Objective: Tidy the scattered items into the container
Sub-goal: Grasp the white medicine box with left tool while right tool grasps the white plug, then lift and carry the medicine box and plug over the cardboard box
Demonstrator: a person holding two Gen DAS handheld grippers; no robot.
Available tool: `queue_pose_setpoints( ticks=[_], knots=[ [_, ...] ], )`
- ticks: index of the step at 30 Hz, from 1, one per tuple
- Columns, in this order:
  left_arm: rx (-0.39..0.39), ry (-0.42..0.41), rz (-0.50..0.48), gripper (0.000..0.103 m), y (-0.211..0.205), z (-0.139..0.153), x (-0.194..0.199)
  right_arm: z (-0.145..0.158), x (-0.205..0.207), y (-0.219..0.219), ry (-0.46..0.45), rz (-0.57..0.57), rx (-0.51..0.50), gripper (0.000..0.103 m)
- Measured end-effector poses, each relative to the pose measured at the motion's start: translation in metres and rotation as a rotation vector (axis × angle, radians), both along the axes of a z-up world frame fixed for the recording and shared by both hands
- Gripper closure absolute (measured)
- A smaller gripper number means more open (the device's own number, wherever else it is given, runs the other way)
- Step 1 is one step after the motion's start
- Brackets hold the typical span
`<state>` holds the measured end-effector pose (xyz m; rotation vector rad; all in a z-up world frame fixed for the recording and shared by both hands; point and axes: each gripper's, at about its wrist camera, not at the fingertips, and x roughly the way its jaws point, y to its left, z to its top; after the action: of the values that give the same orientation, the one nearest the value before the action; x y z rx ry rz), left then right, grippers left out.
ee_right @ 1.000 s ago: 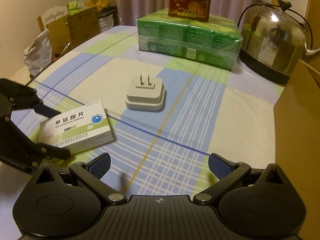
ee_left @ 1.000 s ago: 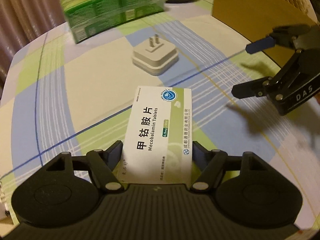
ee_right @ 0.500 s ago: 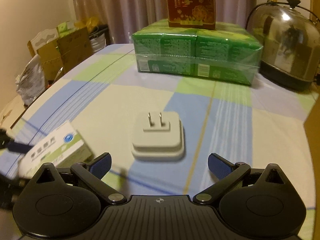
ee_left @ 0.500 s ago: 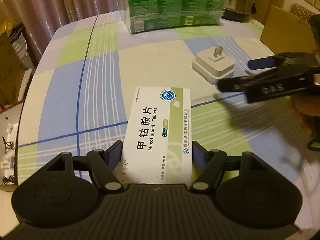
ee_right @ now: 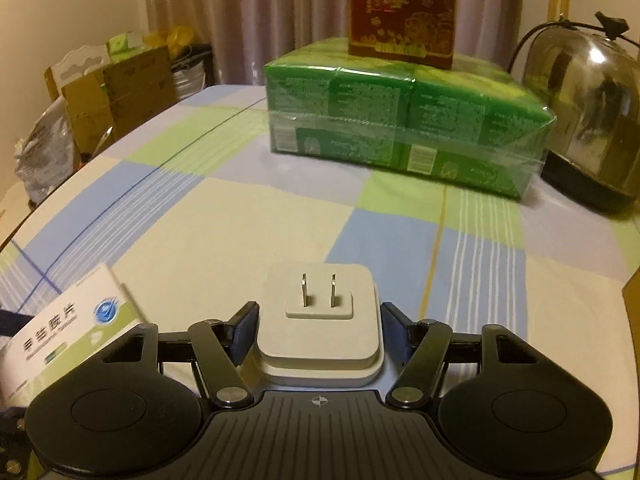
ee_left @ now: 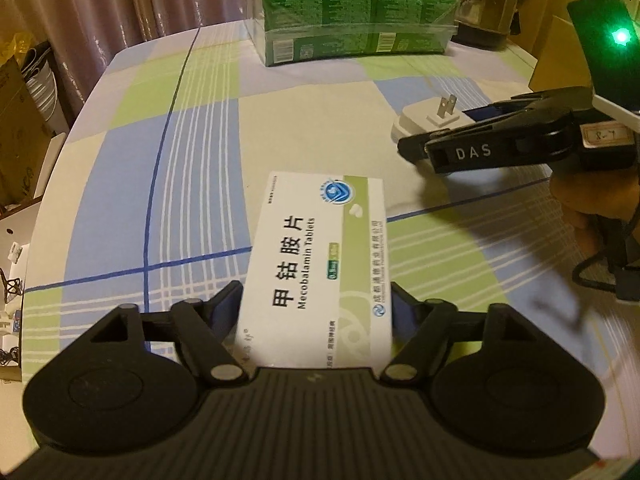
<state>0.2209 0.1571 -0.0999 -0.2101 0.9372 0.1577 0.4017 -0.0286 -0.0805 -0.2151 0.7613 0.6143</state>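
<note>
My left gripper (ee_left: 316,304) is shut on a white and green tablet box (ee_left: 320,264) and holds it above the checked tablecloth. The box also shows at the lower left of the right wrist view (ee_right: 68,320). A white plug adapter (ee_right: 320,320) lies prongs up on the cloth. My right gripper (ee_right: 320,328) is open, with its blue pads on either side of the adapter, close to its sides. In the left wrist view the right gripper (ee_left: 436,136) reaches over the adapter (ee_left: 432,118). A brown cardboard box (ee_left: 560,52) stands at the far right.
A green shrink-wrapped pack (ee_right: 404,136) with a red box (ee_right: 404,4) on top stands at the back of the table. A steel kettle (ee_right: 584,120) is at the back right. Cardboard boxes and bags (ee_right: 116,92) are stacked beyond the table's left edge.
My right gripper has moved forward and down until the adapter sits between its fingers, which have narrowed. My left gripper has swung left with the tablet box still held.
</note>
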Motion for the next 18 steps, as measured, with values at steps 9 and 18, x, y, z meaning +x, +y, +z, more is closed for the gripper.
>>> queue_pose_setpoints(
  ticks=[9,18],
  knots=[
    [0.000,0.018,0.007,0.035,-0.017,0.005,-0.008,0.005,-0.043,-0.027,0.058,0.006,-0.003,0.041],
    [-0.039,0.015,-0.023,0.035,-0.069,0.015,-0.029,0.016,-0.102,-0.078,0.094,-0.037,-0.008,0.041]
  ],
)
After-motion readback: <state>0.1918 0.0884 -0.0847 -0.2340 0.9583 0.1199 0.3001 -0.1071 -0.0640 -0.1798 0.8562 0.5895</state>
